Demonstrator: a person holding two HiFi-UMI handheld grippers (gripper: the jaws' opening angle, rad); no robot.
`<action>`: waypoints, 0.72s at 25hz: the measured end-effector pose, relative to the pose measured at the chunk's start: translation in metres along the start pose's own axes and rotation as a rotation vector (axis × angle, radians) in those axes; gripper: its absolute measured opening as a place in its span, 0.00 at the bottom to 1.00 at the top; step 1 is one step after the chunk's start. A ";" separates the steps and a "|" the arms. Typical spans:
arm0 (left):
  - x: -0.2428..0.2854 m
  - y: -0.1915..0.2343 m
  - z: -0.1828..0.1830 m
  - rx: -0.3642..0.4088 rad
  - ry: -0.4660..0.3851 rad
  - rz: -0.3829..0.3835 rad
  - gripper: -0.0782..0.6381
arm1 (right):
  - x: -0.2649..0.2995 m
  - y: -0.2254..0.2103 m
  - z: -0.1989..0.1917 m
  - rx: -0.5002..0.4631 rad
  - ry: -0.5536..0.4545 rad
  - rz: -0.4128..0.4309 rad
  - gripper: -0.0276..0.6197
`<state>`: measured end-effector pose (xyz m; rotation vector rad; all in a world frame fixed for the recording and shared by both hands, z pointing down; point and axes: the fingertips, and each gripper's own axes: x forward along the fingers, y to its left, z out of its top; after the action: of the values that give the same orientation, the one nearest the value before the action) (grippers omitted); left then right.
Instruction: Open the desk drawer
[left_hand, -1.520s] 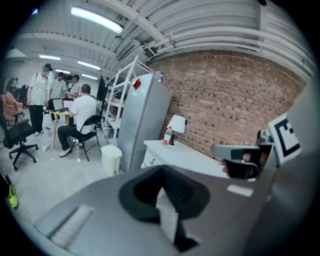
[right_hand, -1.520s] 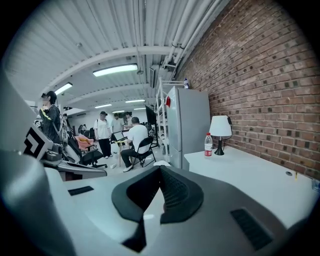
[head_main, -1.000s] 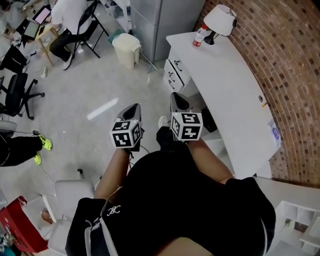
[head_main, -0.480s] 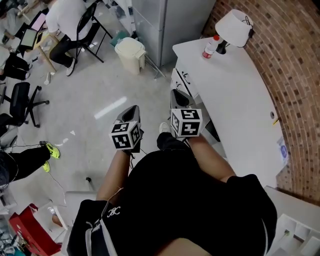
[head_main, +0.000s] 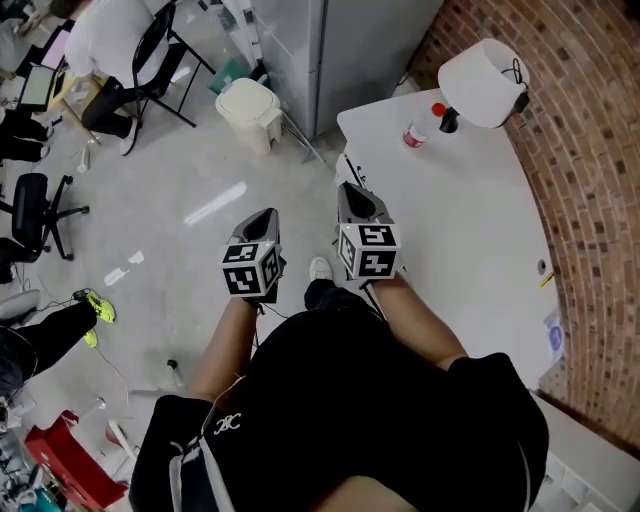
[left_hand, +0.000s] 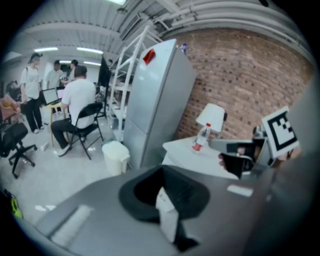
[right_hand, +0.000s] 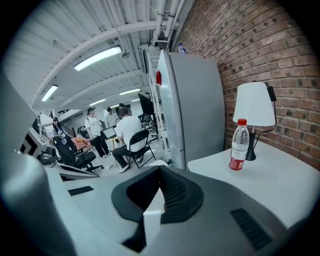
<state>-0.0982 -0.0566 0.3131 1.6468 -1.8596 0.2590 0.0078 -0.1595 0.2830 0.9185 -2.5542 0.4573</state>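
The white desk runs along the brick wall on the right. Its drawer fronts show as a thin strip at the desk's far left end, mostly hidden behind my right gripper. That gripper is shut and empty, hovering over the desk's left edge just short of the drawers. My left gripper is shut and empty too, held over the floor to the left of the desk. In the right gripper view the jaws meet, with the desk top ahead on the right. In the left gripper view the jaws also meet.
A water bottle and a white lamp stand at the desk's far end. A grey fridge and a cream bin stand beyond. A person sits on a folding chair at far left; a black office chair is nearby.
The person has walked forward along the desk. Both grippers moved ahead with them, staying shut, and the desk's far end and drawers now lie closer.
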 end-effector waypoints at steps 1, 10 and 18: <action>0.008 0.000 0.003 -0.002 0.006 0.002 0.11 | 0.008 -0.005 0.001 0.000 0.005 0.004 0.04; 0.058 0.004 0.017 -0.012 0.042 0.034 0.11 | 0.064 -0.019 -0.004 -0.015 0.063 0.075 0.04; 0.083 0.014 0.006 -0.015 0.102 0.006 0.11 | 0.083 -0.023 -0.032 0.037 0.120 0.059 0.04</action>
<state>-0.1151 -0.1250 0.3594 1.5879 -1.7870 0.3247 -0.0282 -0.2069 0.3533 0.8056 -2.4765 0.5613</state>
